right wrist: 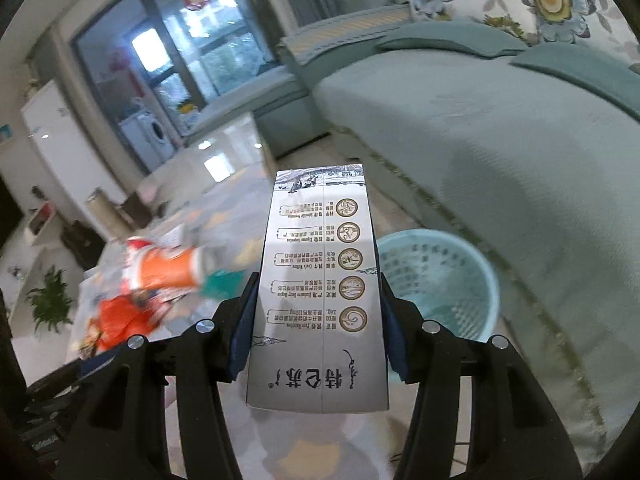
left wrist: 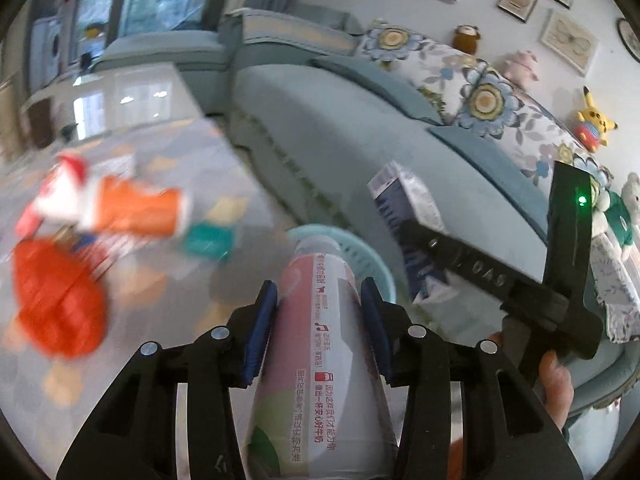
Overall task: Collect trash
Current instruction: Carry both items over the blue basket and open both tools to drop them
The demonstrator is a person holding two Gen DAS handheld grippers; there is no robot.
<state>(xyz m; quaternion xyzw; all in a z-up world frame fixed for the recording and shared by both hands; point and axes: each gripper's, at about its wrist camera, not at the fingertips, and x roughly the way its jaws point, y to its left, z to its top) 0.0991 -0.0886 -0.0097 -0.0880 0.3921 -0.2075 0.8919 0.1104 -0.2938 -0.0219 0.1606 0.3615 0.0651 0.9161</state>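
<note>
Left gripper (left wrist: 318, 320) clamps a bottle (left wrist: 320, 364); right gripper (right wrist: 318, 320) clamps a carton (right wrist: 318, 300). Bin (right wrist: 460, 280) sits beyond the fingers, right of carton.

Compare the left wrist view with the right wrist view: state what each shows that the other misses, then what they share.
Only the left wrist view: the left gripper shut on a pink bottle, the plush toys, the wall frames.
Only the right wrist view: the milk carton's printed face between the right gripper's fingers, the washing machine, a potted plant.
Both: the light blue basket, the teal sofa, the orange litter.
</note>
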